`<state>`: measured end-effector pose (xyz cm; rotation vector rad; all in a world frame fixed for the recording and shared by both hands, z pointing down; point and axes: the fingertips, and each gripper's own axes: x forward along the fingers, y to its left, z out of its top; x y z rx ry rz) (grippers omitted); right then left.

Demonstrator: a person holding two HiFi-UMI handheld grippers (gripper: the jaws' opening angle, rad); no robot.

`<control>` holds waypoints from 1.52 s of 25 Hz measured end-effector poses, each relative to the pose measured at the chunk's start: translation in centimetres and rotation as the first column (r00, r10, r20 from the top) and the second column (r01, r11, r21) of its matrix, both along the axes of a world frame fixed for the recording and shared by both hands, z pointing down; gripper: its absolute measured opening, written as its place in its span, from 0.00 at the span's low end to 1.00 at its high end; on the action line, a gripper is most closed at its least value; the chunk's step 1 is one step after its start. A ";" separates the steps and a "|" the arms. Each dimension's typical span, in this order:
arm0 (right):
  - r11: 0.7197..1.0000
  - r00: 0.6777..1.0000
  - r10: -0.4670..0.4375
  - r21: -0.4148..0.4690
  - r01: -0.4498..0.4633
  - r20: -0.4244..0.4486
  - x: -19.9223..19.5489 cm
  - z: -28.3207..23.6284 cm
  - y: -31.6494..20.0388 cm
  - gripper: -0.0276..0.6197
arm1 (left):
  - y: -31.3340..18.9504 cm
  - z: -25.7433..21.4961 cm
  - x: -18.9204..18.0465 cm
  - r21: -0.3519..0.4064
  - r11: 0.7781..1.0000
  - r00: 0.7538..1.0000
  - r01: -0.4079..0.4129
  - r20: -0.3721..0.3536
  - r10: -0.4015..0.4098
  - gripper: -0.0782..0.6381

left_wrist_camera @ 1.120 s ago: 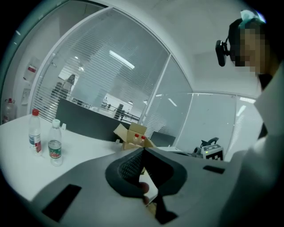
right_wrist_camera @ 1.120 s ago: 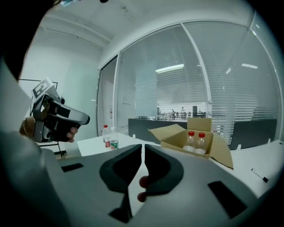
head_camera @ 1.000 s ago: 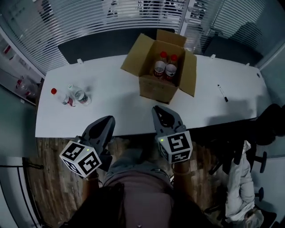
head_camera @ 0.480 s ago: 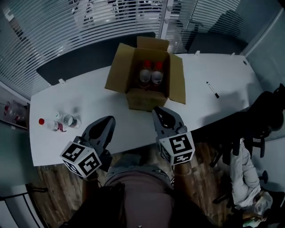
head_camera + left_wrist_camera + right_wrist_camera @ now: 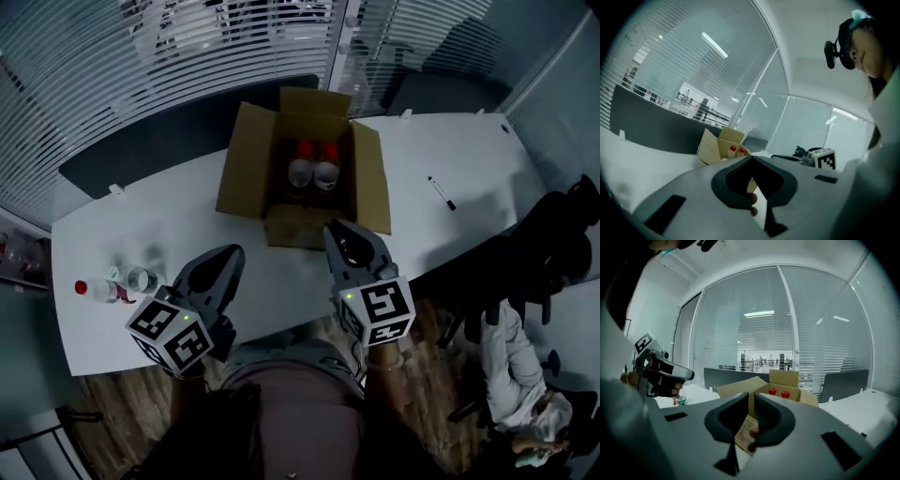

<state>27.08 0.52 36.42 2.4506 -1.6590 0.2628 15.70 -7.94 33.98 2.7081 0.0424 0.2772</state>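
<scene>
My left gripper (image 5: pixel 231 252) and right gripper (image 5: pixel 337 229) hover side by side at the near edge of a white table (image 5: pixel 187 225). Both are shut with nothing between the jaws. An open cardboard box (image 5: pixel 302 187) stands just beyond them, closest to the right gripper, with two red-capped bottles (image 5: pixel 312 171) upright inside. In the left gripper view the shut left gripper (image 5: pixel 751 158) points toward the box (image 5: pixel 717 145). In the right gripper view the shut right gripper (image 5: pixel 753 396) faces the box (image 5: pixel 785 380) and its red caps (image 5: pixel 779 392).
Two loose water bottles (image 5: pixel 122 283) lie at the table's left end. A black marker pen (image 5: pixel 441 192) lies on the right part. Dark office chairs (image 5: pixel 553 244) stand to the right. A dark partition (image 5: pixel 169 141) and glass walls with blinds run behind the table.
The view has swung so the box sits more centred before the grippers. The two loose bottles have left the left gripper view. Both grippers stay shut.
</scene>
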 end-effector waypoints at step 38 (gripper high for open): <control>0.958 0.975 -0.213 -0.181 0.222 0.069 15.2 3.3 -6.6 0.22 | -2.3 1.5 9.1 -0.028 0.976 0.974 0.217 0.076 -0.215 0.12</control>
